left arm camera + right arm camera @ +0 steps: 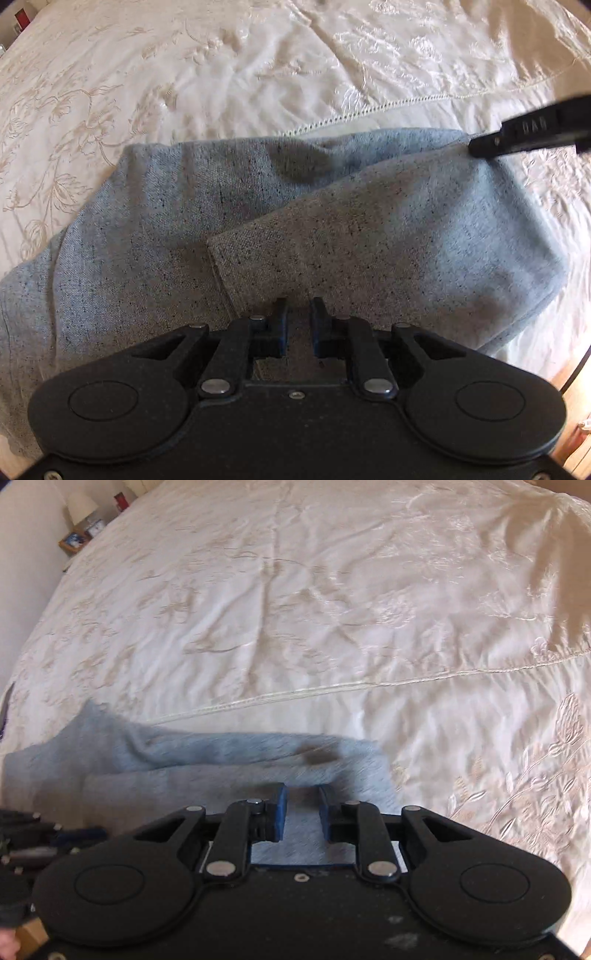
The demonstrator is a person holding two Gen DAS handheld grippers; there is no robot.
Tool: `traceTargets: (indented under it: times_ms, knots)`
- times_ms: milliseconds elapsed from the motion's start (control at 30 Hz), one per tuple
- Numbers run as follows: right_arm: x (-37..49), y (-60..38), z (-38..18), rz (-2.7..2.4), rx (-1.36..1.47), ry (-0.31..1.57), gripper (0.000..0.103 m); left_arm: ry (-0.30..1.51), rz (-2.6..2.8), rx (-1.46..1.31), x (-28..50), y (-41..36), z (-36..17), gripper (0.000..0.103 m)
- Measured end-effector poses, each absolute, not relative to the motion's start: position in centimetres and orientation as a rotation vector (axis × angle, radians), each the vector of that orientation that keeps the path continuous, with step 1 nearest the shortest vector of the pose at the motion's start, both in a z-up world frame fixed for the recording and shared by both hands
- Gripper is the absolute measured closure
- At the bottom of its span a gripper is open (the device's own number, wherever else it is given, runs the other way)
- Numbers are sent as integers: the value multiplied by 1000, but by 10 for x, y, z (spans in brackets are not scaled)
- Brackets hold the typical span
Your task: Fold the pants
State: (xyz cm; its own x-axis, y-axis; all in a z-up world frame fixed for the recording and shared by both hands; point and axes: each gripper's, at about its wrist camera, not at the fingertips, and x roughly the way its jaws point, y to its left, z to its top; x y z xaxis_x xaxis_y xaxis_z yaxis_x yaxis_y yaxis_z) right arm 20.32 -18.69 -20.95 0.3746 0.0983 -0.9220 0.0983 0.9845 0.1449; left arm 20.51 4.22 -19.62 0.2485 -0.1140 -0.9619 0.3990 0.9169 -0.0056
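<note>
The grey speckled pants [258,221] lie on the bed, with one part folded over the other so a hemmed edge runs across the middle. My left gripper [299,314] hovers over the near part of the pants, jaws a little apart with cloth showing between them. My right gripper [303,805] is over the right end of the pants [221,760], jaws a little apart, nothing gripped. The right gripper's finger [524,133] enters the left wrist view at the far right corner of the pants.
A cream embroidered bedspread [332,609] covers the bed, with a stitched seam [369,683] beyond the pants. A bedside table with a lamp [83,506] and framed pictures stands far left. Wooden floor [569,443] shows at the bed's near right edge.
</note>
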Motion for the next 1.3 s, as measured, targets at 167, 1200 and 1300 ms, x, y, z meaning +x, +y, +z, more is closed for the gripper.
traceTargets:
  times_ms: [167,1200,1300]
  knots:
    - [208,-210,-204,24,233,1162,94,1260,-299,278,197,37,-186,80]
    - [88,-94,-145,377,81,1093,87,1364,128,150,177,174,-176,75]
    - [89,-62,-148,389,111,1122,87,1331,43,246,163,172,-182,75]
